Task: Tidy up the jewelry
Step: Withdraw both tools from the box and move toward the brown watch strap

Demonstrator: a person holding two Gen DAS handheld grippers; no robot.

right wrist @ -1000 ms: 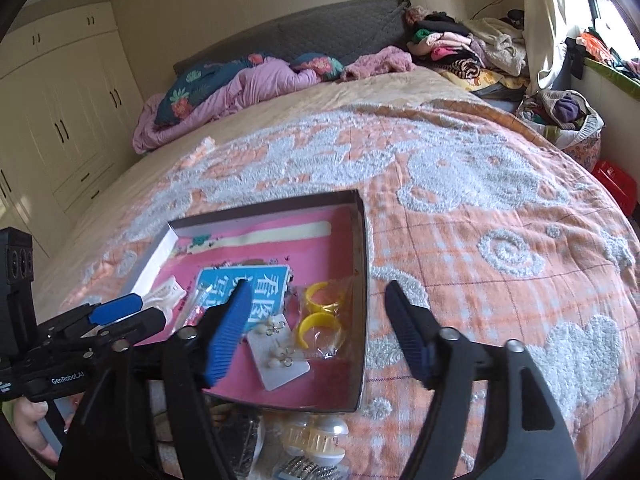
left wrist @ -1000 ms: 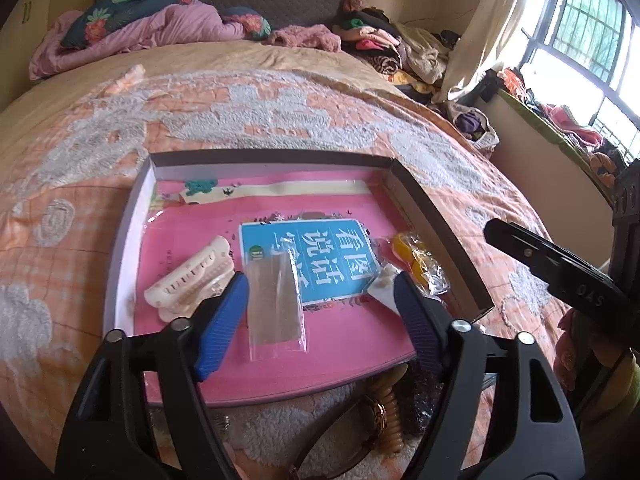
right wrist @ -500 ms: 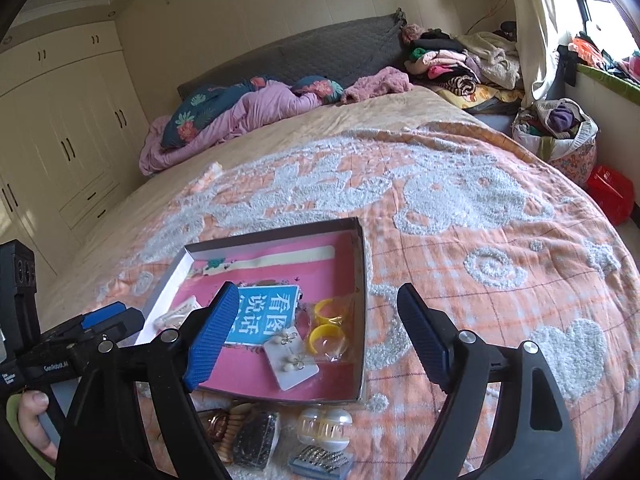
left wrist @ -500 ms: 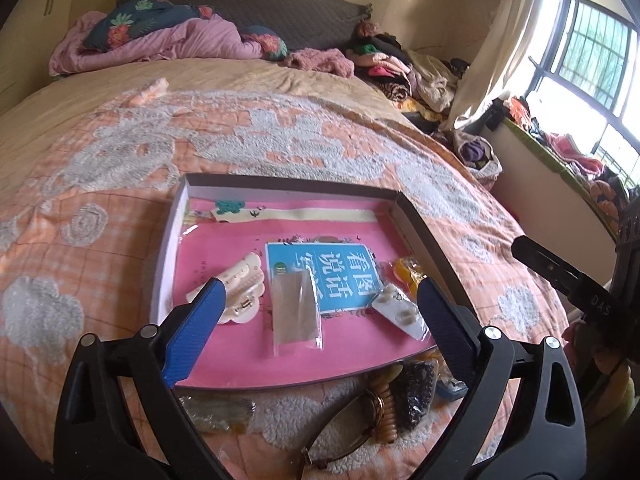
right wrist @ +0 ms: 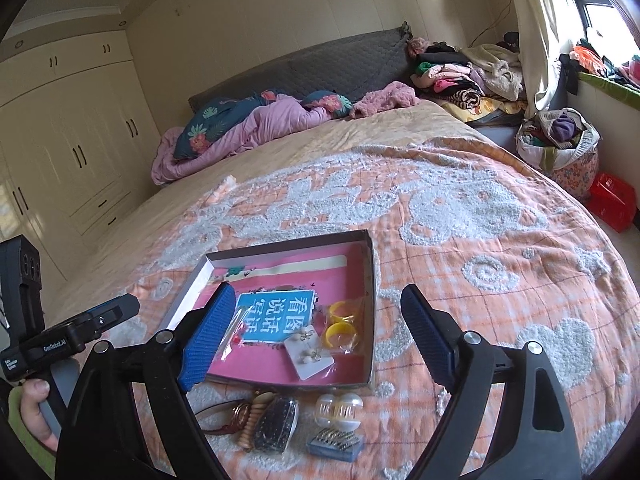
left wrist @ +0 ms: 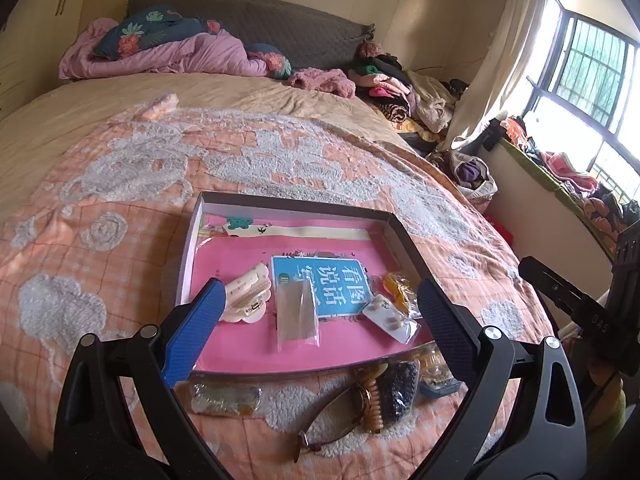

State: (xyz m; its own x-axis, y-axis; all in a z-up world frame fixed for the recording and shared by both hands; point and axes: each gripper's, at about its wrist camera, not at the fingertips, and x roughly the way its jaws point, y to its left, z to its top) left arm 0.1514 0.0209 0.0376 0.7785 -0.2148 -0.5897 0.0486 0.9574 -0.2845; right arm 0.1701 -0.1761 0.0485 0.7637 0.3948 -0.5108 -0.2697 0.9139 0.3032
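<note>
While we hover above the bed (left wrist: 120,208):
Left tool (left wrist: 320,330): apart, empty.
Right tool (right wrist: 320,334): jaws just widened, empty.
Tray (left wrist: 400,236): holds clip (left wrist: 246,294), earrings (right wrist: 310,350).

My view takes in a wide bed under an orange checked blanket (right wrist: 460,240) with fluffy white patterns; at twelve o'clock a grey quilted headboard (right wrist: 320,68) backs a crumpled pink duvet (right wrist: 256,128) and a dark floral pillow (left wrist: 148,30); toward one o'clock a heap of clothes (right wrist: 468,76) lies at the bed's corner; at two o'clock a cream curtain (left wrist: 504,56) hangs beside a barred window (left wrist: 592,68); a floral bag (right wrist: 560,144) stuffed with clothes sits on the floor, a red box (right wrist: 612,200) just beside it; at ten o'clock stand cream wardrobe doors (right wrist: 68,140).
</note>
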